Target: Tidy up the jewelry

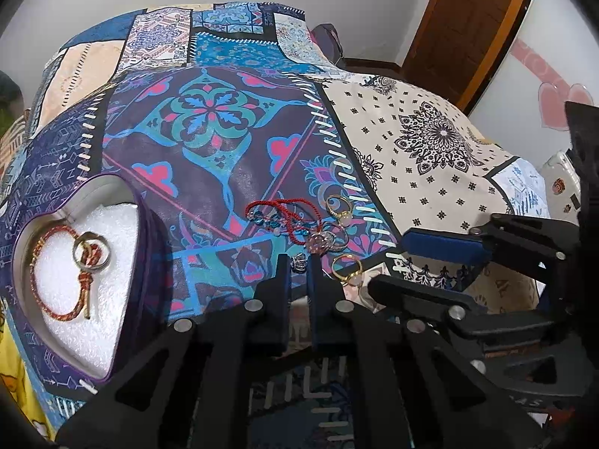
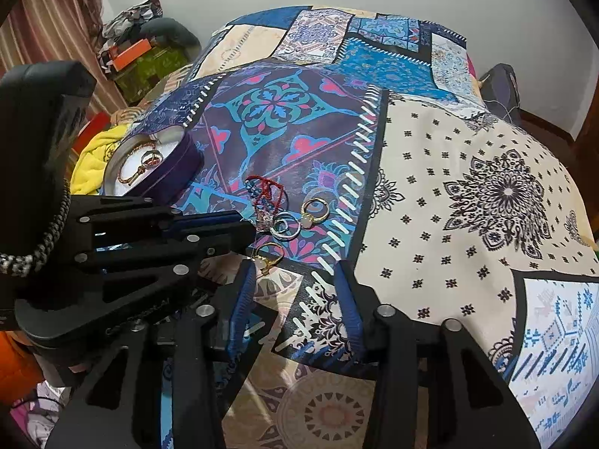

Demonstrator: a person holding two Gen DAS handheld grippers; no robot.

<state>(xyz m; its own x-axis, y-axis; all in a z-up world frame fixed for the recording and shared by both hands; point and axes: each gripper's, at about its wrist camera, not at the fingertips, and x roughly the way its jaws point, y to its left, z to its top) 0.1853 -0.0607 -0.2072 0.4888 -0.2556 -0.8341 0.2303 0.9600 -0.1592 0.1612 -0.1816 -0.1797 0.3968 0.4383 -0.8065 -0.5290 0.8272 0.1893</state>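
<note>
Left hand-held gripper [image 1: 299,262] pinches a small silver ring [image 1: 298,260] on the bed [image 1: 430,142]. Right hand-held gripper [image 2: 295,273] is spread, empty, beside a gold ring [image 2: 267,254]. Heart-shaped tin [image 1: 22,232] near the bed's left edge holds a bracelet [image 1: 56,273].

A heart-shaped tin [image 1: 22,247] holding a bracelet [image 1: 56,273] lies left of the jewelry pile [image 1: 310,228], apparently apart.

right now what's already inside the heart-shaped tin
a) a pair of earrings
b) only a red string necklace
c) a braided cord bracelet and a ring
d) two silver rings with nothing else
c: in the left wrist view the heart-shaped tin holds a braided cord bracelet curled on its white padding with a ring lying over it; the rest of the jewelry is on the bedspread.
</note>
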